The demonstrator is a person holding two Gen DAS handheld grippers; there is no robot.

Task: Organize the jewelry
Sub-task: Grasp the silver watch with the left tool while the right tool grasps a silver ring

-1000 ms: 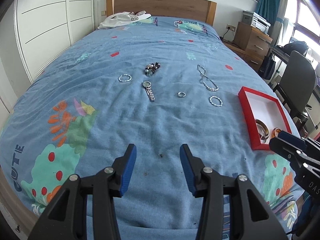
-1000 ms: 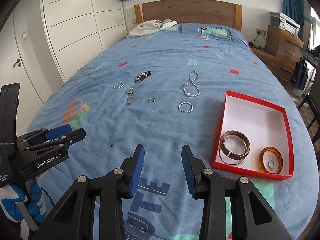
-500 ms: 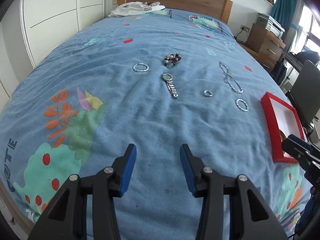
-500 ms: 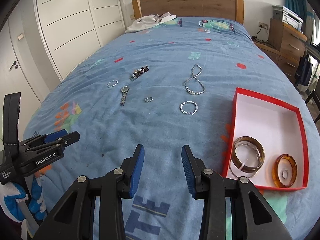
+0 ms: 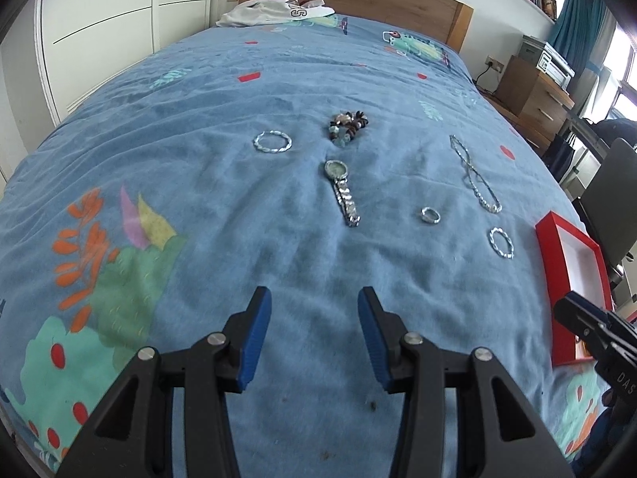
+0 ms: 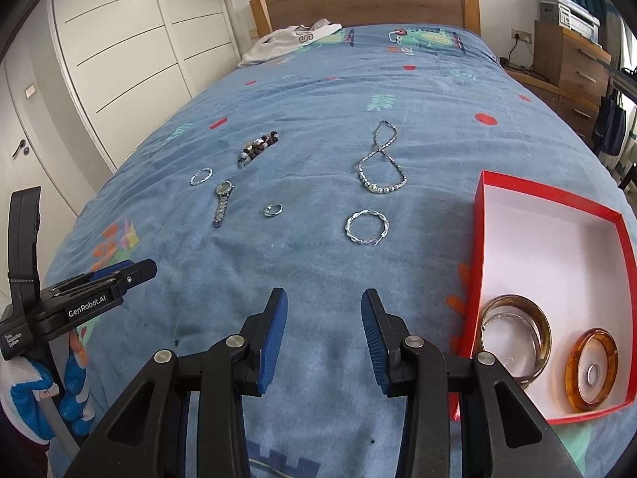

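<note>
Jewelry lies on the blue bedspread: a silver watch [image 5: 342, 191], a beaded bracelet [image 5: 348, 122], a twisted silver bangle [image 5: 272, 142], a small ring [image 5: 430, 215], a bead necklace [image 5: 473, 177] and a second twisted bangle [image 5: 501, 242] [image 6: 366, 227]. A red box [image 6: 549, 286] with a white inside holds a gold bangle [image 6: 515, 332], an amber bangle [image 6: 593, 364] and a small ring. My left gripper [image 5: 314, 334] is open and empty, short of the watch. My right gripper [image 6: 323, 334] is open and empty, short of the twisted bangle.
White clothing [image 6: 290, 40] lies by the wooden headboard [image 6: 366, 4]. White wardrobe doors [image 6: 131, 59] stand on the left. A wooden dresser [image 6: 573, 59] and a chair [image 5: 609, 199] stand on the right of the bed.
Both grippers have moved forward over the bed toward the jewelry. The jaws of both stay open and empty.
</note>
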